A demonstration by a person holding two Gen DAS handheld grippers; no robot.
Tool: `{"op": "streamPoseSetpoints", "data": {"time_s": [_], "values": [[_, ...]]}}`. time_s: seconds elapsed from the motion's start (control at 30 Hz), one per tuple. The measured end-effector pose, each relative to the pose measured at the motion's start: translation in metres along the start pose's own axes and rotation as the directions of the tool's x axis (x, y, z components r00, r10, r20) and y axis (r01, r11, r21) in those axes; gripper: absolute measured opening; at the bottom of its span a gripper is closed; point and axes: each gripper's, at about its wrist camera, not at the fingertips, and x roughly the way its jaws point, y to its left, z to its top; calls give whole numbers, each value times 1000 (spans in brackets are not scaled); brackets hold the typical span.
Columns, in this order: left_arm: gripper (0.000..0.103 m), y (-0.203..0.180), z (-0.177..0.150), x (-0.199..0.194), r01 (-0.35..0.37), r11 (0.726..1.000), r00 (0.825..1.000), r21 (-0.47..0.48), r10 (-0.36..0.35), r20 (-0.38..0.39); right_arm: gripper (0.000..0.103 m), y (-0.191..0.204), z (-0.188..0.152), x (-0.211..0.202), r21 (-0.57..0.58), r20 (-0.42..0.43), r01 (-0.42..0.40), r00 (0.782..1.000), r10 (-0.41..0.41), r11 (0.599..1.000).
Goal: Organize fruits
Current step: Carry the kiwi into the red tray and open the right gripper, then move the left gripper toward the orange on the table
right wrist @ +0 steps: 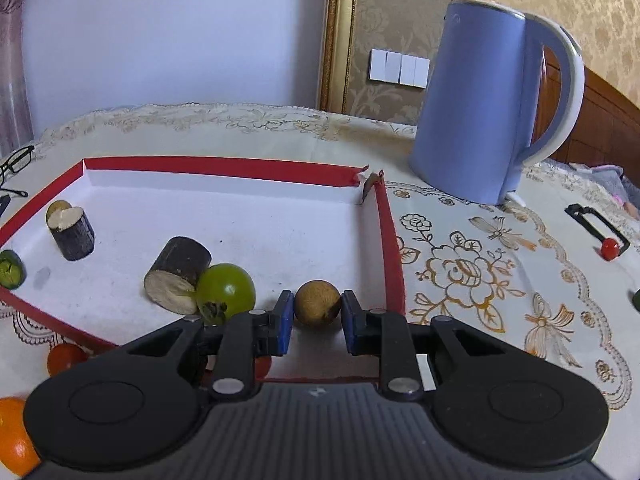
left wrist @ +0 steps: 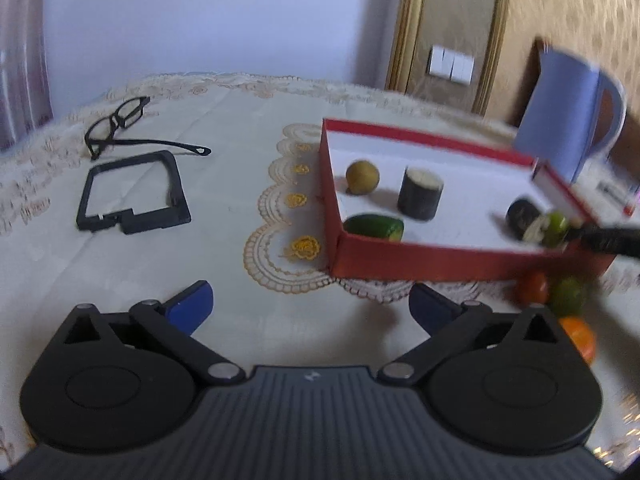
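A red box (left wrist: 420, 260) with a white floor stands on the table; it also shows in the right wrist view (right wrist: 224, 165). Inside lie a tan round fruit (left wrist: 362, 177), a dark cut cylinder (left wrist: 420, 193), a green cucumber piece (left wrist: 374, 227), a second dark cylinder (right wrist: 178, 274) and a green tomato (right wrist: 226, 292). My right gripper (right wrist: 317, 314) is shut on a brown round fruit (right wrist: 317, 302) over the box's near right corner. My left gripper (left wrist: 310, 306) is open and empty above the cloth, left of the box.
A blue kettle (right wrist: 486, 100) stands behind the box. Glasses (left wrist: 120, 124) and a black frame (left wrist: 132, 192) lie at the left. A red tomato (left wrist: 532, 286), a green fruit (left wrist: 568, 296) and an orange (left wrist: 578, 338) lie in front of the box. A small red fruit (right wrist: 609, 247) lies far right.
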Motion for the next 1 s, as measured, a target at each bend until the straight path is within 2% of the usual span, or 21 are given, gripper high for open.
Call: {"op": "streamPoseSetpoints", "data": {"time_s": [0.17,0.27,0.33,0.37,0.4,0.47,0.5,0.63,0.73,0.87,1.0], "values": [[103,0,-1,1,-5,1000,1000,6,5,-3,25,-1,0,1,-6,2,-4,1000,4,1000],[103,-6,-1,4,-35,998,999,45,36,-18,28,-3,0,-2,2,-2,-16,1000,16,1000],[103,-8,-1,5,-45,997,999,58,46,-22,43,-5,-1,-10,14,9,-23,1000,22,1000],[103,-8,-1,5,-44,997,999,57,45,-22,57,-6,-3,-19,21,29,-24,999,23,1000],[103,-8,-1,5,-44,997,999,58,46,-23,63,-8,-6,-28,25,54,-43,998,42,999],[103,-8,-1,6,-48,997,998,63,49,-24,64,-9,-13,-45,27,83,-68,994,65,997],[103,-7,-1,5,-47,997,999,63,49,-24,70,-9,-17,-54,19,97,-58,994,55,998],[103,-8,-1,5,-48,997,998,64,49,-24,72,-15,-35,-80,1,137,-8,991,8,1000],[103,-7,-1,5,-48,997,998,64,50,-24,72,-29,-45,-84,41,103,-31,994,27,999],[103,-8,-1,5,-48,997,998,64,49,-24,72,-45,-53,-74,82,60,18,998,-23,997],[103,-8,0,5,-46,997,999,63,48,-24,73,-58,-55,-61,145,3,20,1000,-21,989]]}}
